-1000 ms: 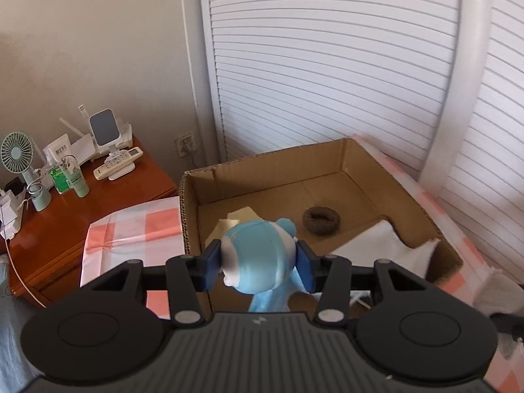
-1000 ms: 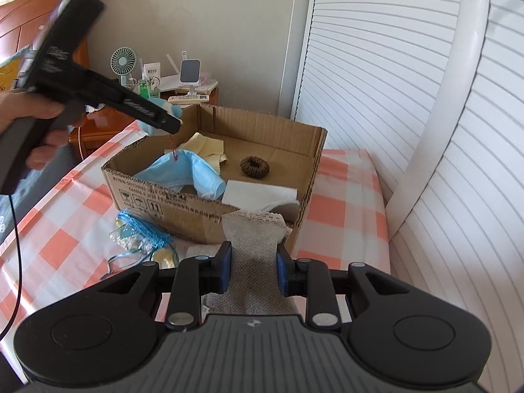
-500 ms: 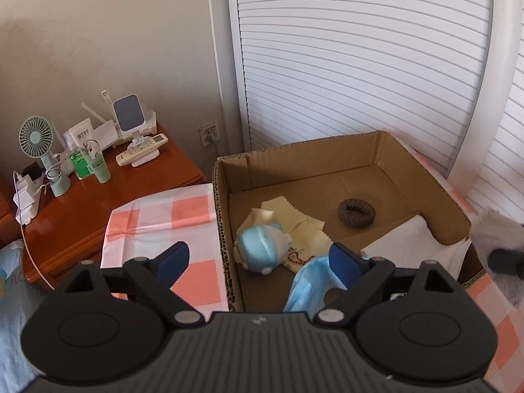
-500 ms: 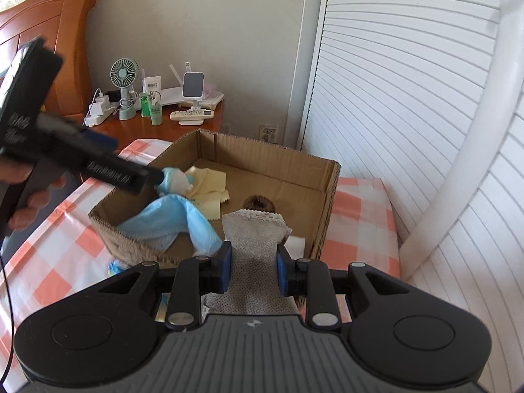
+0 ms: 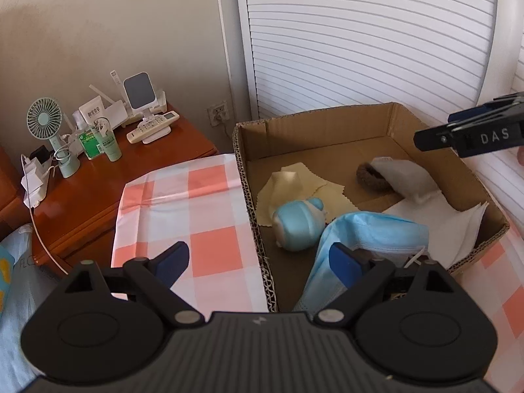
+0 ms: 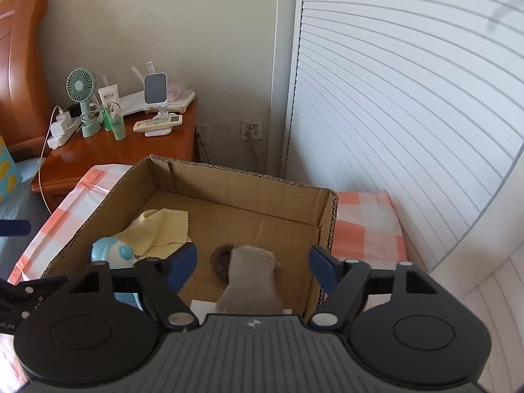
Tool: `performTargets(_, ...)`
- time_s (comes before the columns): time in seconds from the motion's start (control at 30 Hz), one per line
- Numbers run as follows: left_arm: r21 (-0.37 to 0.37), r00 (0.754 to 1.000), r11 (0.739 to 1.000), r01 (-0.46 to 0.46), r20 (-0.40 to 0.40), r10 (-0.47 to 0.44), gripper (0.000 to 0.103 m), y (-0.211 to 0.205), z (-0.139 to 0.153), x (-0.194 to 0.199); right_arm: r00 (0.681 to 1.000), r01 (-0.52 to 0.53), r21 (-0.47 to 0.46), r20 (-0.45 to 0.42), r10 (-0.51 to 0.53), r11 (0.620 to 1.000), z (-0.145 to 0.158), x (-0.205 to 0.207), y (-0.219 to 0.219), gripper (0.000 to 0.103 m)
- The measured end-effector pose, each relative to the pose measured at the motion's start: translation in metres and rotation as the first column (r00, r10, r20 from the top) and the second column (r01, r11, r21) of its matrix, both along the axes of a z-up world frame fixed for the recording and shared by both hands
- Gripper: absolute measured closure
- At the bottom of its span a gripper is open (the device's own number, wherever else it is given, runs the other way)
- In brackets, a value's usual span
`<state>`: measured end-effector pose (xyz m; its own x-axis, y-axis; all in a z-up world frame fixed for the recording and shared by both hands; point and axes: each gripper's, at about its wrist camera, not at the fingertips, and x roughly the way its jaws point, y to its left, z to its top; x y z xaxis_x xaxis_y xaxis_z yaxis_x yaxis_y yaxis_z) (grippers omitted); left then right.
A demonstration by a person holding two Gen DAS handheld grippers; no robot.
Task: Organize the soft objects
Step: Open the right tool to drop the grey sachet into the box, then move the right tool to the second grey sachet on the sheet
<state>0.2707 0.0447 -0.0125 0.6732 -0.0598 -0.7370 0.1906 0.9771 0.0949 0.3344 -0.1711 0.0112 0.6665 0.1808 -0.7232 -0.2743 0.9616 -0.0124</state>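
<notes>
Plush toy [image 5: 296, 227], mask [image 5: 370, 234] and sock [image 5: 404, 180] lie in box [image 5: 314, 126].

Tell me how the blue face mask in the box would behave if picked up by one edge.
The blue face mask lies crumpled and folded in the cardboard box, so it likely hangs limp. It looks thin, probably very light; its ear loop might snag.

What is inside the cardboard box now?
In the box: yellow cloth, blue toy, blue mask, white cloth, grey cloth partly over a brown scrunchie. Anything beneath them is hidden.
</notes>
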Motion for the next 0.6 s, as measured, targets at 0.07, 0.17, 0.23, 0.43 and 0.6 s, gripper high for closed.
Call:
performTargets(0.07,-0.013,1.0,1.0,0.004,0.0,-0.004,0.011,0.002,0.0,-0.003,1.0,0.014,0.006,-0.014,-0.014,1.0,0.0,-0.005,-0.004,0.021)
performTargets(0.17,-0.012,1.0,1.0,0.005,0.0,-0.005,0.011,0.003,0.001,-0.008,1.0,0.019,0.006,-0.007,-0.019,1.0,0.003,-0.019,-0.008,0.016)
performTargets(0.23,-0.012,1.0,1.0,0.004,0.0,-0.004,0.011,0.002,0.003,-0.011,1.0,0.015,0.003,0.001,-0.015,1.0,0.006,-0.032,-0.008,0.014)
performTargets(0.43,-0.016,1.0,1.0,0.003,0.023,-0.003,0.01,0.001,0.017,-0.034,0.999,0.025,0.015,0.031,-0.026,1.0,0.018,-0.075,-0.01,0.007)
performTargets(0.6,-0.045,0.999,0.999,-0.013,0.045,0.015,0.006,-0.002,0.028,-0.065,0.997,0.06,0.008,0.048,-0.06,0.998,0.015,-0.109,-0.011,0.004)
